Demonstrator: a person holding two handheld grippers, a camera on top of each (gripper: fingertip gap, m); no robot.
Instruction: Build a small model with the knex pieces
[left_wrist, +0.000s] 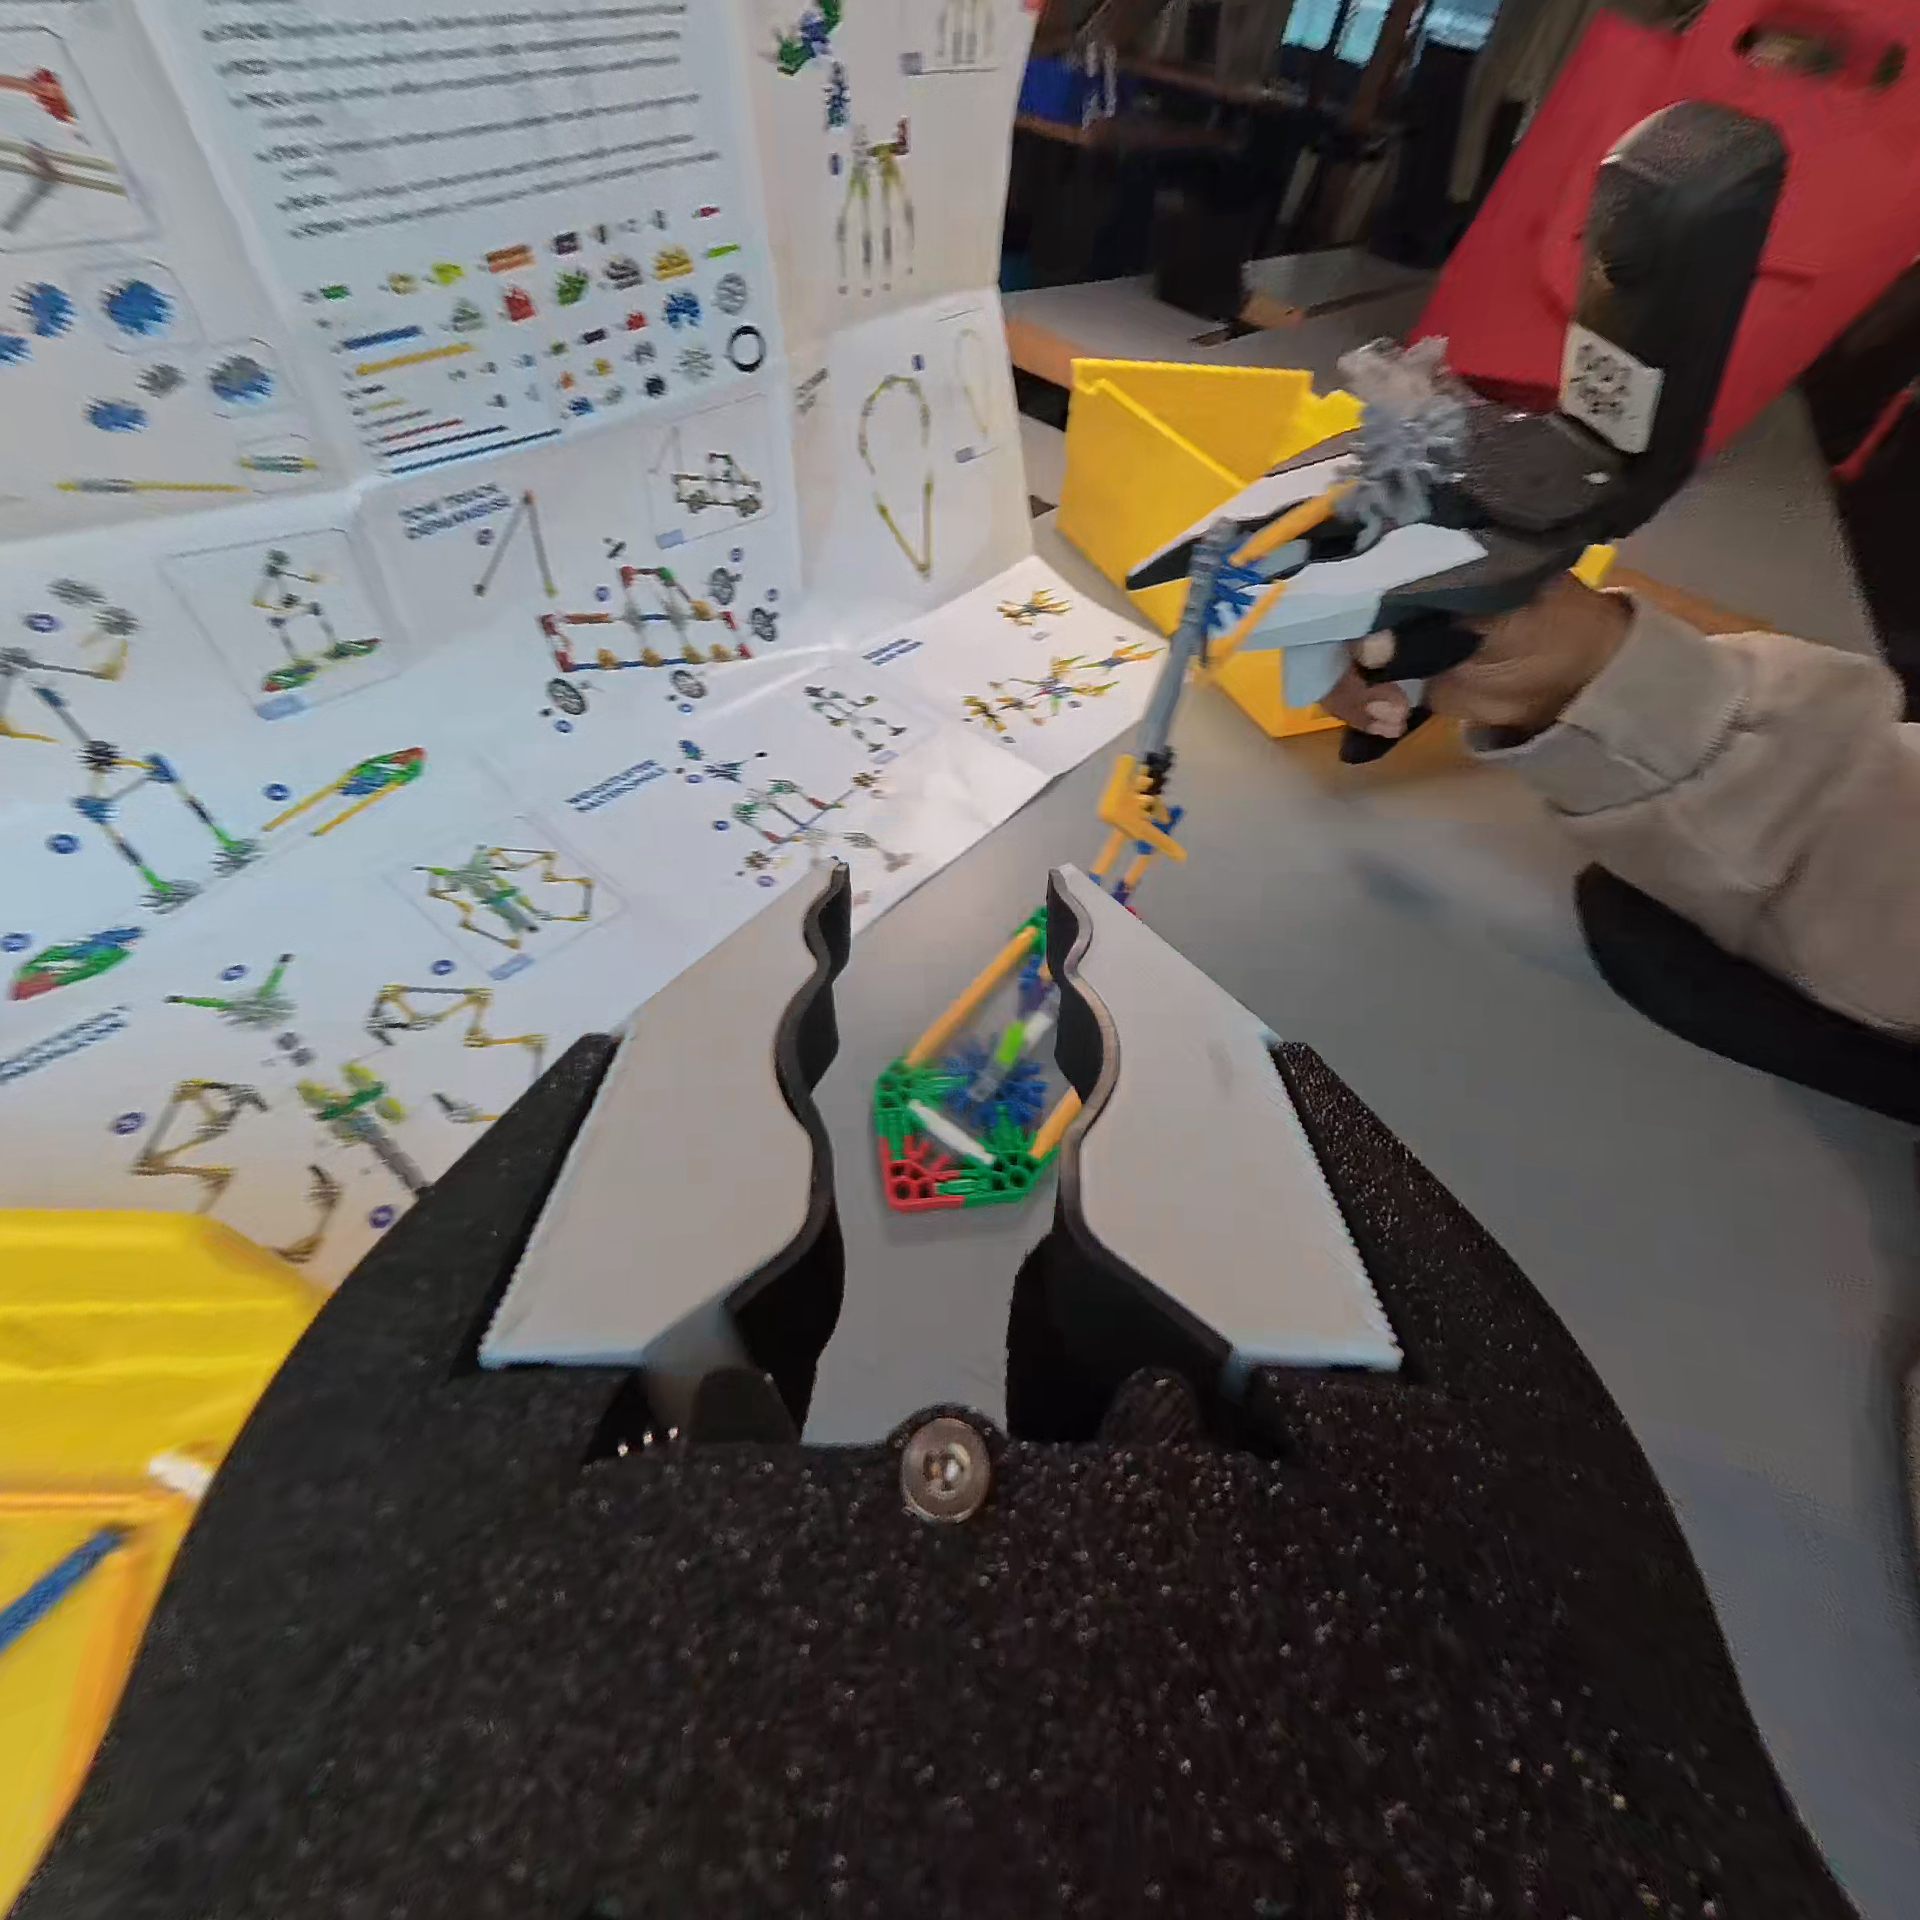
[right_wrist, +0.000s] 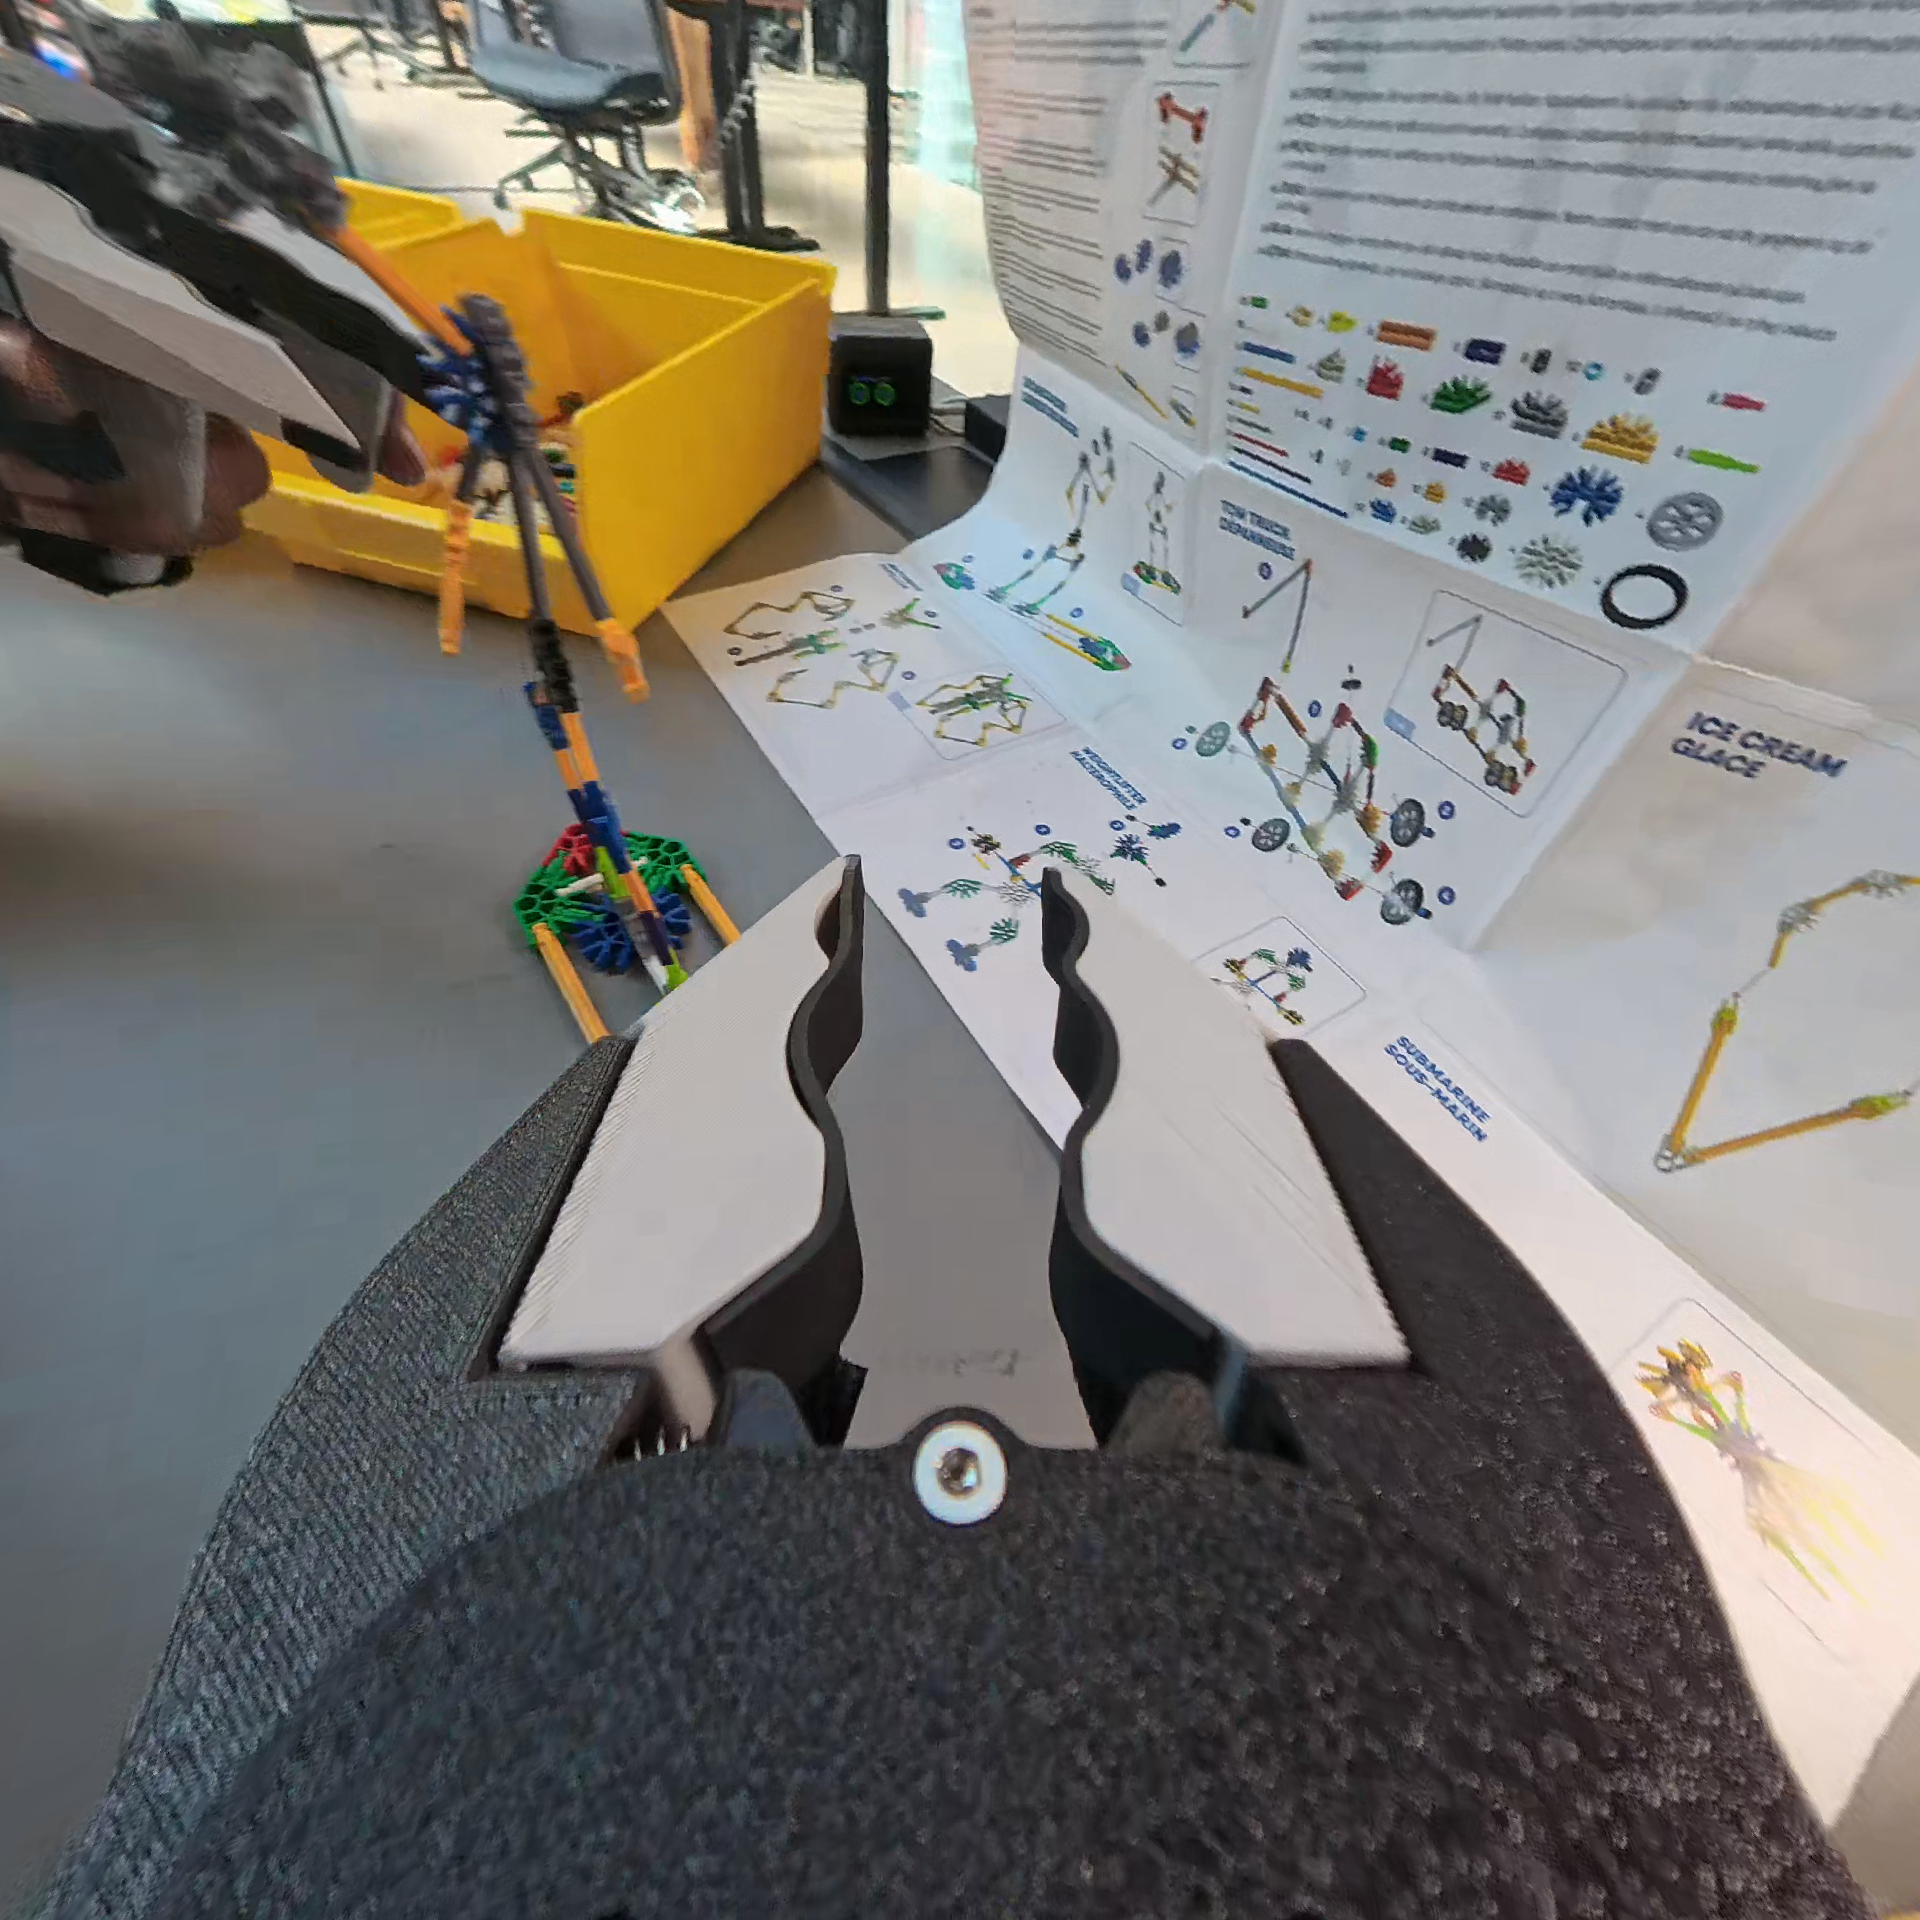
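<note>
Tools number two — left tool and right tool both gape empty — beside one toy model.

— Left gripper: looks how?

— Grainy black shell, broad and rounded. Carries two pale grey wedge-shaped fingers, finely ribbed along the outer edges, lined inside with wavy black pads. Shows one silver screw at the middle, below the fingers.

— Right gripper the same?

— Matches: speckled black shell, grey fingers, wavy black liners, a bright socket-head screw. From the left wrist view, adds a tall black handle with a rounded top, bearing a white square marker with a black pattern.

— Clothing?

— Beige long sleeve, cuffed at the wrist.
</note>
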